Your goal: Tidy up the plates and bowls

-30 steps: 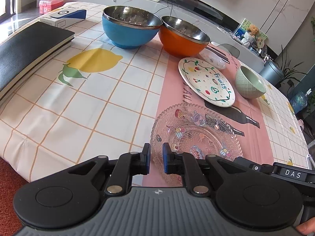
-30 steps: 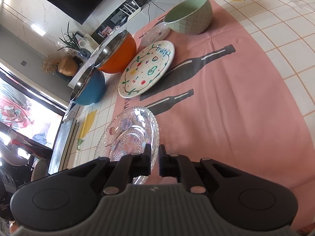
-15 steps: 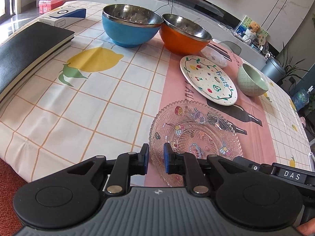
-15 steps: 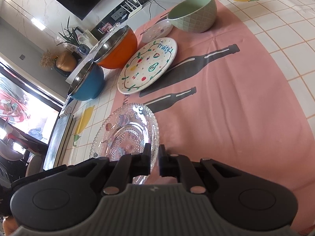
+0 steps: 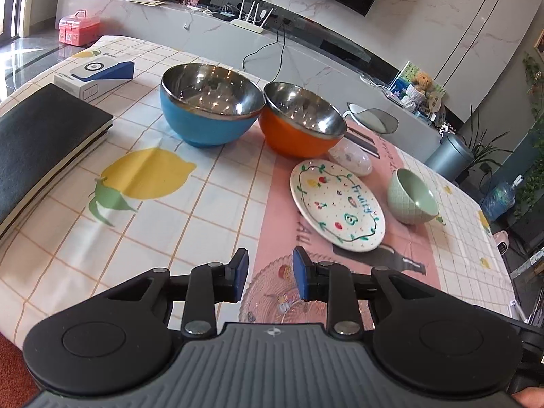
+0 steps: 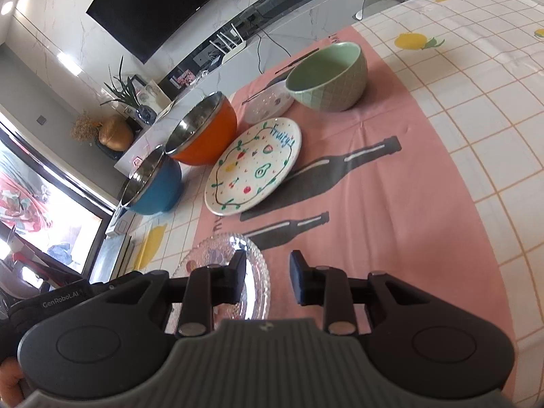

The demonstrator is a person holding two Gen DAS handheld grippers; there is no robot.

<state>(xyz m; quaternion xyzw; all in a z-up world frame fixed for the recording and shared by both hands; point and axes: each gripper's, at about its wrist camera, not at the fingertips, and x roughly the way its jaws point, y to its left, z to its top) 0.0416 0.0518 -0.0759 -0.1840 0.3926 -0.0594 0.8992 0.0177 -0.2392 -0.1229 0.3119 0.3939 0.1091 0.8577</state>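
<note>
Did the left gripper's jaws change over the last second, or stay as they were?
Yes. The left gripper has opened: its blue pads, nearly touching before, now stand wide apart over the near rim of the glass plate.

On the table: a checked tablecloth (image 5: 142, 224) with lemon prints and a pink strip with dark bottle shapes. At the left edge, a black notebook (image 5: 37, 139); just behind it, a white and blue box (image 5: 98, 76). Further back, on the marble counter: a pink case (image 5: 79, 28), a white router (image 5: 250, 20), a teddy bear (image 5: 421, 81). On the wall above, a dark television (image 6: 163, 3).
</note>
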